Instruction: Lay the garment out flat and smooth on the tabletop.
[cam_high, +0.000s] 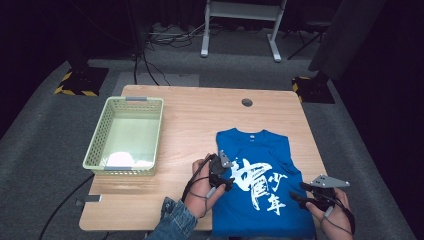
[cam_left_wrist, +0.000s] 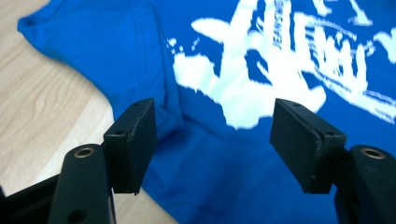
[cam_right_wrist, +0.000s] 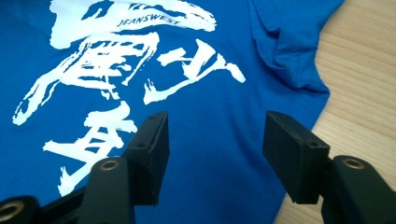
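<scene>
Both grippers poised over blue T-shirt, jaws apart, nothing gripped.

Left gripper (cam_high: 226, 181): jaws spread wide, pads clear of cloth, hovering at left edge of blue T-shirt (cam_high: 260, 175) just below left sleeve (cam_left_wrist: 98, 60); held in left hand (cam_high: 202, 187) with denim cuff (cam_high: 175, 217) entering from bottom edge, gripper aimed rightward across shirt. Right gripper (cam_high: 300, 192): jaws likewise spread, empty, poised above right edge of shirt beside white printed lettering (cam_right_wrist: 121, 70); held in right hand (cam_high: 337, 220) at lower right, gripper aimed leftward. T-shirt spread flat, print up, on right half of wooden table (cam_high: 200, 120); long axis running from near edge to far side, collar pointing away from person, hem at near edge. Green plastic basket (cam_high: 97, 142) well apart on left side of table.
</scene>
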